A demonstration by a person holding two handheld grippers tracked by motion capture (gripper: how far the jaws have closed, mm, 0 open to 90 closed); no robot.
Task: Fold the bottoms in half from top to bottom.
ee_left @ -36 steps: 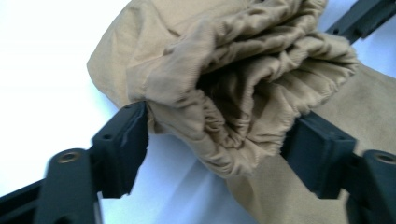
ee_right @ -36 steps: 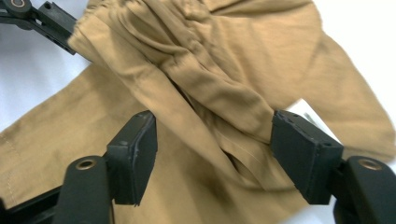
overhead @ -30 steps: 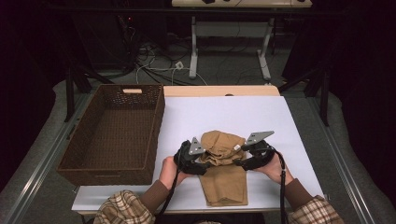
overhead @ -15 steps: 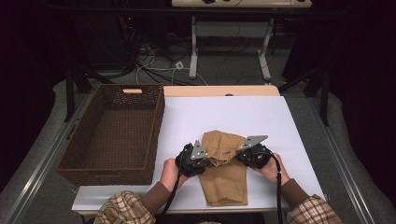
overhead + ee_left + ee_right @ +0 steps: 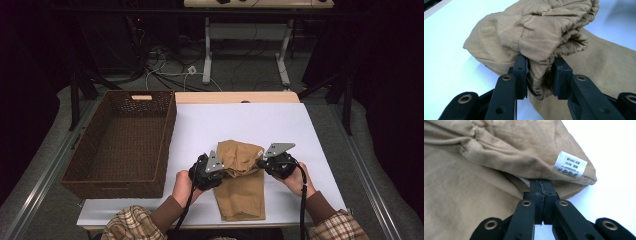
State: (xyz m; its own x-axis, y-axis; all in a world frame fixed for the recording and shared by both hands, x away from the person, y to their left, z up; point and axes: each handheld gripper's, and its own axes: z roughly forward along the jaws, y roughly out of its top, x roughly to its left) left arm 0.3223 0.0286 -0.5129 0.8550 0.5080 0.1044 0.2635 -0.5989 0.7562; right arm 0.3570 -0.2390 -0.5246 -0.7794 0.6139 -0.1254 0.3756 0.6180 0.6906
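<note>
High view: tan cotton trousers [image 5: 242, 187] on my white surface [image 5: 300, 130], beside woven basket [image 5: 120, 140] | Left view: my left tool [image 5: 539, 75] clamps bunched waistband | Right view: my right tool [image 5: 541, 192] pinches fabric edge under white label [image 5: 570, 167], print unreadable

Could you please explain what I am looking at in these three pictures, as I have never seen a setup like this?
A person sits at a white table and works with two hand-held tools, each with two black jaws. The wide picture comes from a camera above the table. The two close-ups come from small cameras riding on each tool. On the table lie a tan pair of trousers, partly folded over, and a brown wicker basket to the left. The left gripper has just closed on a bunched fold of the cloth, and the right gripper has just pinched its edge near a white label.
</note>
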